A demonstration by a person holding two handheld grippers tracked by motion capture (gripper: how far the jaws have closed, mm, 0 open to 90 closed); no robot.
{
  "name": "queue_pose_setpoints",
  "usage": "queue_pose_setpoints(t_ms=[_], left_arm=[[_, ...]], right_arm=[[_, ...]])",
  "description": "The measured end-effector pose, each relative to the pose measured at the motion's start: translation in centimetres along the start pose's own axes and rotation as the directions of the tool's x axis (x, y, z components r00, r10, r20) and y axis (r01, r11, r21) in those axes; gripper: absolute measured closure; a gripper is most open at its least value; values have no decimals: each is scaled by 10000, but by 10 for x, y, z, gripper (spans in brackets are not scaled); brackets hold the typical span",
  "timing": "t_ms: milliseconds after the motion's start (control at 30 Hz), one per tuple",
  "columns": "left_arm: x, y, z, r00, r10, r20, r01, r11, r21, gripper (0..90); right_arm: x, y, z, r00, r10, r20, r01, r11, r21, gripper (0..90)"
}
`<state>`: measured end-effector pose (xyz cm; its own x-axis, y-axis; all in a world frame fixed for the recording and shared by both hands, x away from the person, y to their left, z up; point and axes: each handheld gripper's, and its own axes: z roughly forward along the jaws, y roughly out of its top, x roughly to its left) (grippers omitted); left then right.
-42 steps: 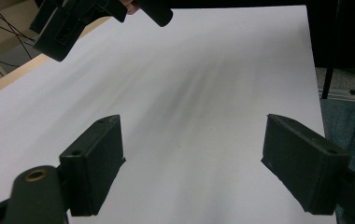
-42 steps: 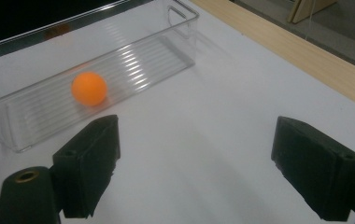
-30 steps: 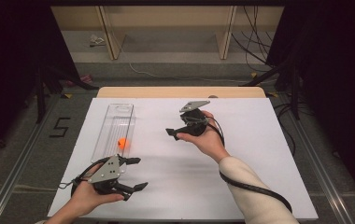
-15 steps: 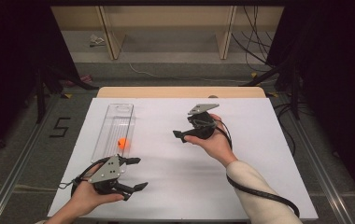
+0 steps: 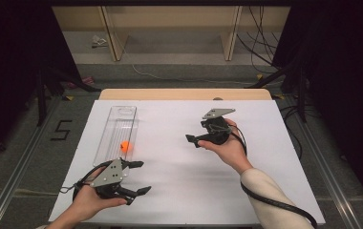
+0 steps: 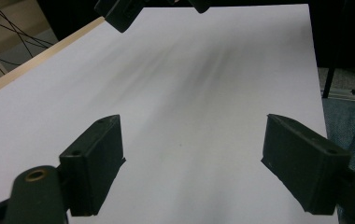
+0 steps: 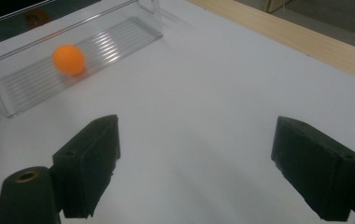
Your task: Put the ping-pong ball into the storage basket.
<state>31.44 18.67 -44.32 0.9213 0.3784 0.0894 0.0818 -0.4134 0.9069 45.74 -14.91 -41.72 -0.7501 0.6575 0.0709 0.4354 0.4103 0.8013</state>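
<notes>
While the ball [image 5: 126, 146] lies in the tray [image 5: 121, 116], your right gripper [image 5: 193, 139] gapes wide, empty. Your left gripper [image 5: 140, 177]: likewise spread, nothing held.

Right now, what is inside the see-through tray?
One orange ball lies inside the clear tray, toward its near end. The rest of the tray looks bare. The left gripper covers the tray's nearest edge in the high view.
</notes>
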Motion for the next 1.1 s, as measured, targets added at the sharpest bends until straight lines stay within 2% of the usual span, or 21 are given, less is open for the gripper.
queue_pose_setpoints(t_ms=[433,1100], left_arm=[[0,0,0,10000,0,-21,0,10000,10,199],[0,0,0,10000,-8,-67,8,10000,-9,199]], right_arm=[[-8,-15,-18,9995,247,216,-245,9997,-88,165],[-10,-39,-46,9981,481,392,-469,9984,-315,165]])
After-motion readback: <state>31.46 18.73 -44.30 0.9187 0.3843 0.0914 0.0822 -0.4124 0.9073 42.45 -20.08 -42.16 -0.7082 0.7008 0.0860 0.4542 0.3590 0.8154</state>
